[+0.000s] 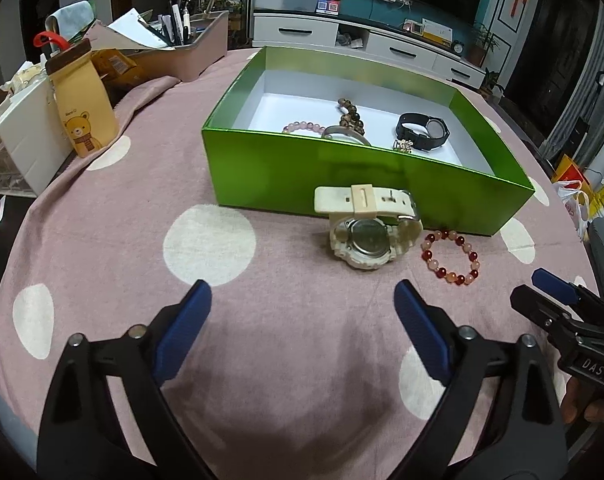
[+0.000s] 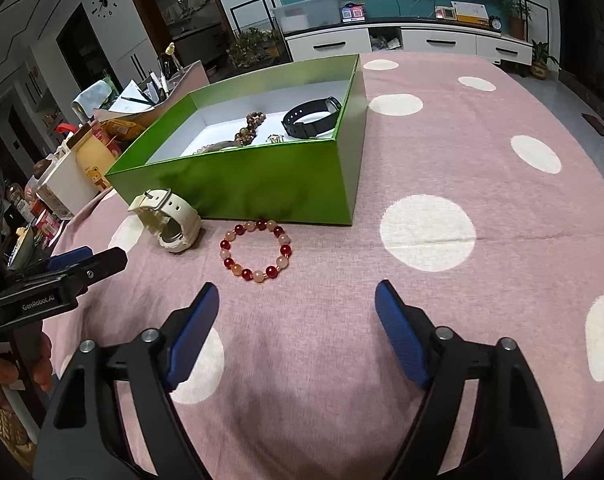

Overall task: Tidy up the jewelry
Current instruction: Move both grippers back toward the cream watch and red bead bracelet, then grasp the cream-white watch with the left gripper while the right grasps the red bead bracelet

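Observation:
A green box with a white inside holds a black watch, a brown bead string, a pink bead bracelet, a silver bangle and a small gold piece. In front of the box on the cloth lie a cream watch and a red-and-pink bead bracelet; both also show in the right wrist view, watch and bracelet. My left gripper is open and empty, short of the cream watch. My right gripper is open and empty, just short of the bead bracelet.
The table has a pink cloth with white dots. At the left stand a bear-print carton, white drawer units and a pen organizer. The other gripper shows at each view's edge, right gripper and left gripper.

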The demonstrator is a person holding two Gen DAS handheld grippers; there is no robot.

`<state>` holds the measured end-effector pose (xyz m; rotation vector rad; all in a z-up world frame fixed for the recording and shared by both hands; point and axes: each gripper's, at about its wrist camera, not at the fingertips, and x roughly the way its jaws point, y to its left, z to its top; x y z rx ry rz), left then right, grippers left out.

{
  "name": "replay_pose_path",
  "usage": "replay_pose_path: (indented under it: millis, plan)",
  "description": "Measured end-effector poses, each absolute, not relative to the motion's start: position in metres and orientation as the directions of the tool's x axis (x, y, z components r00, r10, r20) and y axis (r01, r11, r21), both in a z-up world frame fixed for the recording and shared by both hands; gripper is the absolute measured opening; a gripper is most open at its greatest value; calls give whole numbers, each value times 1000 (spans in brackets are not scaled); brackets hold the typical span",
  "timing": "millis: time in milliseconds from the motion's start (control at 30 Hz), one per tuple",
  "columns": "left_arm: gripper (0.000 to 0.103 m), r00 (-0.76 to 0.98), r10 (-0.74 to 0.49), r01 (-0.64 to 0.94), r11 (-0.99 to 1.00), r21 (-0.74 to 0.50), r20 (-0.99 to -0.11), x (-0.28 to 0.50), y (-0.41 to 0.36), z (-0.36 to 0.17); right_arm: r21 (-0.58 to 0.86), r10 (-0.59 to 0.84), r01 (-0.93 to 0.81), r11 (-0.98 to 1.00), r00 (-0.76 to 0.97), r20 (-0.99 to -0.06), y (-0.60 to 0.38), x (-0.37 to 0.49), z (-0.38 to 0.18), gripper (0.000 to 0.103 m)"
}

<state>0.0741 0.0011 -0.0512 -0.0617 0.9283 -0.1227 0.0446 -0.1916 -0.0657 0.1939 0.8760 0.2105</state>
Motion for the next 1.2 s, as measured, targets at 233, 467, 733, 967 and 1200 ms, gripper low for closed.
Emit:
replay_pose_path:
  millis: [233, 467, 733, 967, 1200]
  plan:
    - [76, 589, -136, 83, 991, -107, -797, 84, -3, -54, 239, 255, -110, 965, 612, -749, -188, 57, -71, 64]
    - [62, 592, -151, 100, 988, -114, -792, 99, -9, -57, 213, 251, -135, 968, 602, -758, -178, 70, -76, 52]
    - [44, 588, -183, 124, 983, -136, -788, 110, -12, -62, 166, 235, -170, 971, 591, -772, -164, 82, -81, 41]
    - [36, 590, -195, 132, 981, -144, -783, 118, -13, -65, 113, 203, -185, 976, 599, -774, -157, 89, -82, 33]
    - [26, 597, -207, 147, 978, -148, -775, 122, -17, -65, 60, 171, -198, 978, 606, -777, -151, 93, -83, 27]
